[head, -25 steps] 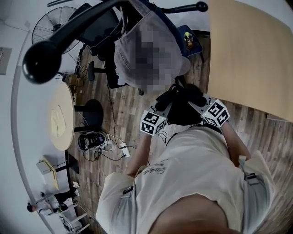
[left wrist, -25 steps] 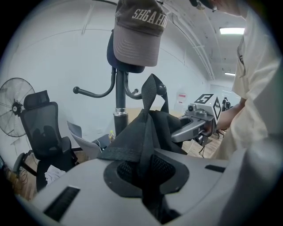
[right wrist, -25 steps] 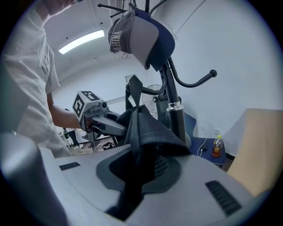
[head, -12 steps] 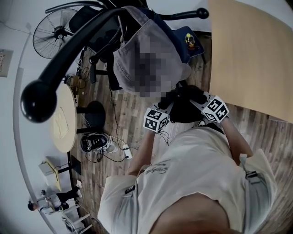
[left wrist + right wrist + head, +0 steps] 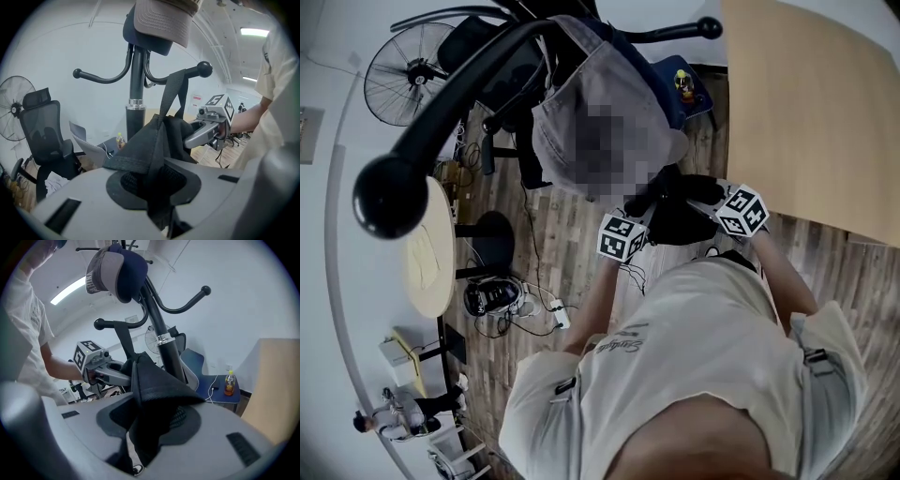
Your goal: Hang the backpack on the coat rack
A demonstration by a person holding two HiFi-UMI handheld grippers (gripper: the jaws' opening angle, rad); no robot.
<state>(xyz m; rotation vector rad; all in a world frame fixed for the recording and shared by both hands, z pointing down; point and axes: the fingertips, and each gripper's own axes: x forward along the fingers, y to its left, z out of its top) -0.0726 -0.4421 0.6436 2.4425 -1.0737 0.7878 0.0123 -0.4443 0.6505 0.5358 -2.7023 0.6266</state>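
Observation:
The black backpack (image 5: 673, 214) hangs low by the coat rack's pole (image 5: 136, 79). Its strap (image 5: 171, 93) runs up over a ball-tipped hook (image 5: 204, 69). My left gripper (image 5: 158, 185) is shut on a fold of the backpack fabric, its jaws starting to open. The right gripper (image 5: 150, 427) has its jaws opening wide, and black fabric still lies loose in the gap. In the head view the left gripper (image 5: 643, 204) and right gripper (image 5: 701, 201) flank the bag. A grey cap (image 5: 161, 21) sits on top of the rack.
A black office chair (image 5: 42, 126) and a fan (image 5: 408, 75) stand behind the rack. A blue seat holds a bottle (image 5: 228, 383). There is a round table (image 5: 427, 244) at left, a wooden tabletop (image 5: 816, 103) at right, and a power strip with cables (image 5: 553, 309) on the floor.
Both grippers and the backpack have drifted a little away from the person's body, toward the rack's pole. The rack's near hook has shifted slightly in the head view.

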